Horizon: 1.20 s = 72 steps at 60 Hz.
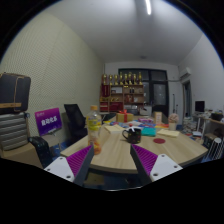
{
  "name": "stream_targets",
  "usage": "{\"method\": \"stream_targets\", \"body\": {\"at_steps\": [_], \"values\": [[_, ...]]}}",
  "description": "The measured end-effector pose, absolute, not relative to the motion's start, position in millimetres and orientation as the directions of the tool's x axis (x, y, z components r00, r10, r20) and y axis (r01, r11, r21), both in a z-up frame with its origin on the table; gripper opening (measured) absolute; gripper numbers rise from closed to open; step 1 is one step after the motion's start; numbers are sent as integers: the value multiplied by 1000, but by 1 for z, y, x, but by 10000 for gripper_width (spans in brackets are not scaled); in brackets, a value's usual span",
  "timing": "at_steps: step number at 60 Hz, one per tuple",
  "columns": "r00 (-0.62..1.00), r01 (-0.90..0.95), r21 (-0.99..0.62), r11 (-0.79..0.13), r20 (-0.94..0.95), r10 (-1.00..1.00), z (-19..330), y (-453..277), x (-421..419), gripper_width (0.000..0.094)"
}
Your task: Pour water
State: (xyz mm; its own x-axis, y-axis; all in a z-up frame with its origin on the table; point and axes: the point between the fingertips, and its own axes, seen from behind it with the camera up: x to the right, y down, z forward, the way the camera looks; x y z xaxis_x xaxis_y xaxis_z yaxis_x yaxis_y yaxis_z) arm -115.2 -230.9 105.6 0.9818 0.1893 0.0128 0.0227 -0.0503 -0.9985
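Note:
A clear bottle (94,128) with a yellow cap and orange lower part stands on the light wooden table (120,153), just ahead of my left finger. A dark cup (132,136) stands further along the table, beyond the gap between my fingers. My gripper (112,166) is open and empty, its purple pads (77,160) spread wide over the table's near edge. Nothing is between the fingers.
Several small items and a teal box (148,131) clutter the table's far part. A black office chair (73,117) and a purple sign (48,121) stand to the left. Shelves (122,95) line the back wall. A dark round disc (158,144) lies on the table at the right.

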Motion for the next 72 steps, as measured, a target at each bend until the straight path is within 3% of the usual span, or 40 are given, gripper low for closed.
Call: {"method": "stream_targets", "body": {"at_steps": [6, 17, 31, 34, 38, 51, 56, 65, 72], "values": [[972, 2, -998, -55, -11, 236, 95, -185, -145, 820], [976, 36, -999, -21, 30, 217, 108, -122, -215, 817], [992, 70, -997, -20, 68, 102, 102, -39, -225, 801], [994, 60, -997, -45, 56, 97, 95, -27, -225, 760], [993, 24, -997, -71, 16, 115, 85, -16, -234, 521], [988, -13, -997, -75, -25, 154, 82, -16, -234, 502], [985, 15, -996, -88, -1, 175, 82, -8, -236, 424], [973, 28, -1000, -12, 25, 230, 128, 15, -246, 359], [916, -292, -953, -79, -302, 262, 164, 46, -238, 359]]}}
